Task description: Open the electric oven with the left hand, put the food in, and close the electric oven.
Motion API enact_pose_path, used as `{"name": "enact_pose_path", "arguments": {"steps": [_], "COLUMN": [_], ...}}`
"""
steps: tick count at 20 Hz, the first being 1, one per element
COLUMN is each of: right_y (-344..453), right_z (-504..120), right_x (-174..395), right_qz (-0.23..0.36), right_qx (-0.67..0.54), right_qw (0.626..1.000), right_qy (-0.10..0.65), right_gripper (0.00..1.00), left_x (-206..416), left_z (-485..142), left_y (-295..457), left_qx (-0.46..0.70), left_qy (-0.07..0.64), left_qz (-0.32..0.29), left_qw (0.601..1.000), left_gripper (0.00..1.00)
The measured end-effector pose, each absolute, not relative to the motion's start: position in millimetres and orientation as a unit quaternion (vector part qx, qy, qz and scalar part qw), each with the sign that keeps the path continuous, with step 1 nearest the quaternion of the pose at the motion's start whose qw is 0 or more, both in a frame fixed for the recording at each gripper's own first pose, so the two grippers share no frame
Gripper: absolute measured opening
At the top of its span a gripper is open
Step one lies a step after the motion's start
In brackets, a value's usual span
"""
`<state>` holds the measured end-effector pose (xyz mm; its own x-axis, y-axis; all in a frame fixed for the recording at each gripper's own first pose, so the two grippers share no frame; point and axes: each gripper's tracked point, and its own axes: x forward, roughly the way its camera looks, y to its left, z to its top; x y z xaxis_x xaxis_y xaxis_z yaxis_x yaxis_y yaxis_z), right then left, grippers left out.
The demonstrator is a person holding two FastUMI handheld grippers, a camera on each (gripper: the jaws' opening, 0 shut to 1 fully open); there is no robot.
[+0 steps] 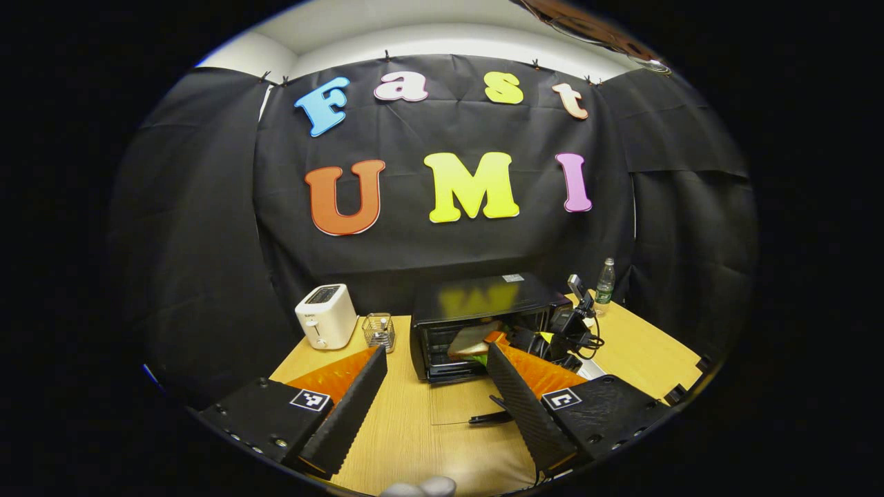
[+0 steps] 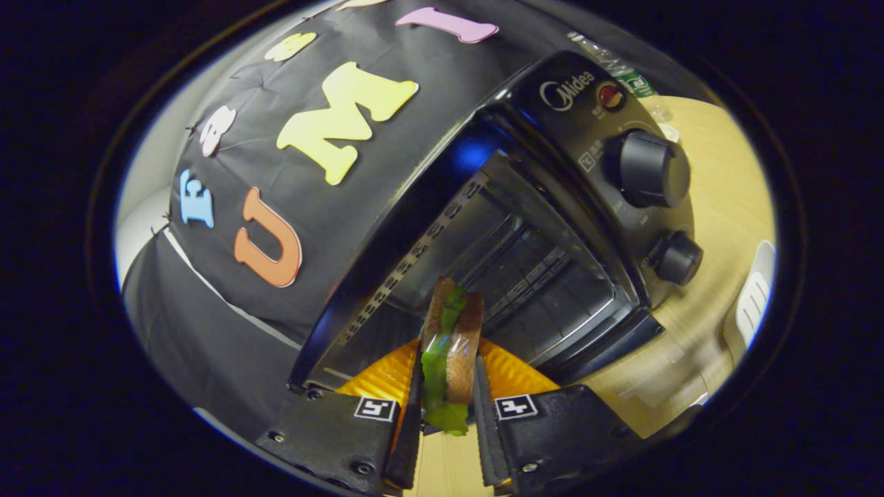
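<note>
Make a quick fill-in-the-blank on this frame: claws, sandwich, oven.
1. The right claw is shut on a wrapped brown-bread and lettuce ____.
2. The door of the black electric oven is ____.
3. The left claw holds nothing; its fingers are spread ____.
4. On the light wooden table, the white two-slot toaster stands beside a small ____ basket.

Missing words: sandwich; open; open; wire
</note>
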<state>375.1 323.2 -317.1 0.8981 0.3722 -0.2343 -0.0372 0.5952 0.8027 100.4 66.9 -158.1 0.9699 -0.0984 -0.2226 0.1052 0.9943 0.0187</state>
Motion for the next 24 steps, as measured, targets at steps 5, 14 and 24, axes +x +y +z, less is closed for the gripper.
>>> {"name": "enact_pose_path", "arguments": {"steps": [5, 14, 24], "right_y": [325, 287, 209], "right_z": [-316, -319, -242], "right_x": [378, 368, 280], "right_qz": [0.112, 0.057, 0.064], "right_qx": [0.401, 0.348, 0.157], "right_qw": [0.889, 0.916, 0.973], "right_qy": [0.190, 0.189, 0.155], "right_gripper": [0.44, 0.94, 1.00], "left_x": [103, 102, 100], "left_z": [-156, -158, -149], "left_y": [64, 62, 70], "left_qx": [0.012, 0.015, 0.015], "left_qy": [0.108, 0.109, 0.087], "left_qz": [-0.049, -0.052, -0.039], "left_qw": [0.993, 0.993, 0.995], "left_gripper": [0.95, 0.95, 0.95]}}
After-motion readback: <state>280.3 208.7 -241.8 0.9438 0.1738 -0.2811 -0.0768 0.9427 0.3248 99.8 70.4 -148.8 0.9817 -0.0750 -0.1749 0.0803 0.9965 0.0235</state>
